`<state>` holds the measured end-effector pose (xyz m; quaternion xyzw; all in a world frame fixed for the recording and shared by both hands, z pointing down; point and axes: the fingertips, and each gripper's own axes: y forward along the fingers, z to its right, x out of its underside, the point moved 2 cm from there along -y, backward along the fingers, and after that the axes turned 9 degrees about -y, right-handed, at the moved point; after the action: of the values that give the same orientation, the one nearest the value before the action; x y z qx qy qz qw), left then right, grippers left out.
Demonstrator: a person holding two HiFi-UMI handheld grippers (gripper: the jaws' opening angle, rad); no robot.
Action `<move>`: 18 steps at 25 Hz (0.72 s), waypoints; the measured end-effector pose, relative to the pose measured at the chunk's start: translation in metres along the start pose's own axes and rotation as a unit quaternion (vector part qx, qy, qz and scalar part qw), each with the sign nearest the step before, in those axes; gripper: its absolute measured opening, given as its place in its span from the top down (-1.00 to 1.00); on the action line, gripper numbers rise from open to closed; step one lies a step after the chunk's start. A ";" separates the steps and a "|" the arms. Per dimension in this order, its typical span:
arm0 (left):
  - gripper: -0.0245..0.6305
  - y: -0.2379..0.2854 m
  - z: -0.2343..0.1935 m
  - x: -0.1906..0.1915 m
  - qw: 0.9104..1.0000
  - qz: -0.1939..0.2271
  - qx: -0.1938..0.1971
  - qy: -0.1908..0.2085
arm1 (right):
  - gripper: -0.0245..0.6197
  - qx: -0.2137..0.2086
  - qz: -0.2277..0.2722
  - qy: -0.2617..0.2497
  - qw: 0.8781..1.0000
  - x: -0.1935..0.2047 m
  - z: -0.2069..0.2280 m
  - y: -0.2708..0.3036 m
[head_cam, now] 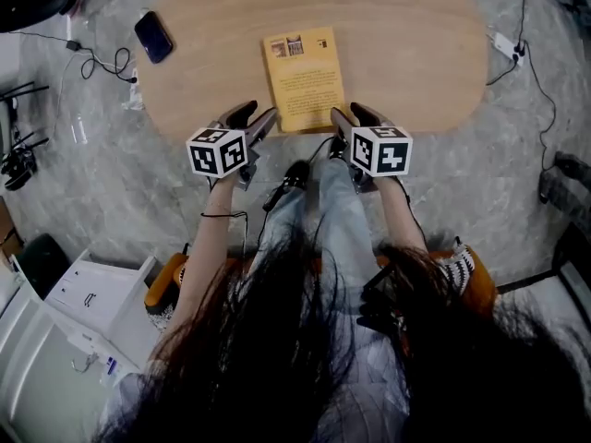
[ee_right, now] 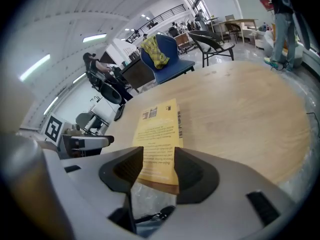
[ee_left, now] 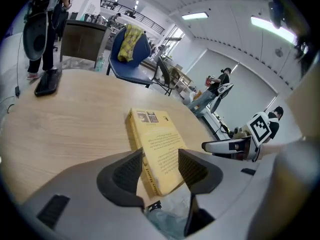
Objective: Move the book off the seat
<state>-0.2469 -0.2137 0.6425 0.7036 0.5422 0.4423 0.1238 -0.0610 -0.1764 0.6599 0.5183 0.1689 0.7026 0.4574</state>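
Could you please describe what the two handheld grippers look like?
Both the left gripper and right gripper have light grey bodies, dark ribbed pads, and a white cube with black square markers. The person wears a thin black wristband on the left side.

You get even light from ceiling strips (ee_left: 195, 16), soft shadows, a darker head view, and fisheye-bent, black-cornered gripper views.

Yellow book (head_cam: 303, 77) with dark print, pale wood-grain table (head_cam: 406, 44), dark blue phone (head_cam: 153, 36), mottled grey floor (head_cam: 111, 183), black-and-white square markers on left gripper (head_cam: 257, 114) and right gripper (head_cam: 351, 113), blue chair (ee_left: 143, 51)
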 end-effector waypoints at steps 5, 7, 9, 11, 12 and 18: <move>0.22 -0.022 0.023 0.000 0.999 0.019 0.021 0.017 | 0.31 -0.008 0.035 -0.013 0.999 -0.018 -0.033 -0.029; 0.22 -0.035 0.027 -0.004 0.999 0.032 0.023 0.021 | 0.31 -0.007 0.043 -0.028 0.999 -0.025 -0.049 -0.042; 0.22 -0.049 0.033 -0.011 0.998 0.045 0.029 0.024 | 0.31 -0.005 0.054 -0.041 0.998 -0.033 -0.065 -0.060; 0.22 -0.065 0.044 -0.022 0.997 0.062 0.035 0.036 | 0.31 -0.004 0.070 -0.051 0.996 -0.043 -0.077 -0.080; 0.23 -0.075 0.051 -0.030 0.996 0.073 0.038 0.047 | 0.31 -0.003 0.077 -0.055 0.995 -0.048 -0.082 -0.090; 0.29 -0.141 0.094 -0.062 0.987 0.122 0.070 0.080 | 0.38 0.022 0.110 -0.084 0.990 -0.077 -0.117 -0.150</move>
<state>-0.2693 -0.1853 0.4660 0.7338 0.4900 0.4699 -0.0251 -0.0908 -0.1327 0.4615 0.6007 0.0875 0.6987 0.3786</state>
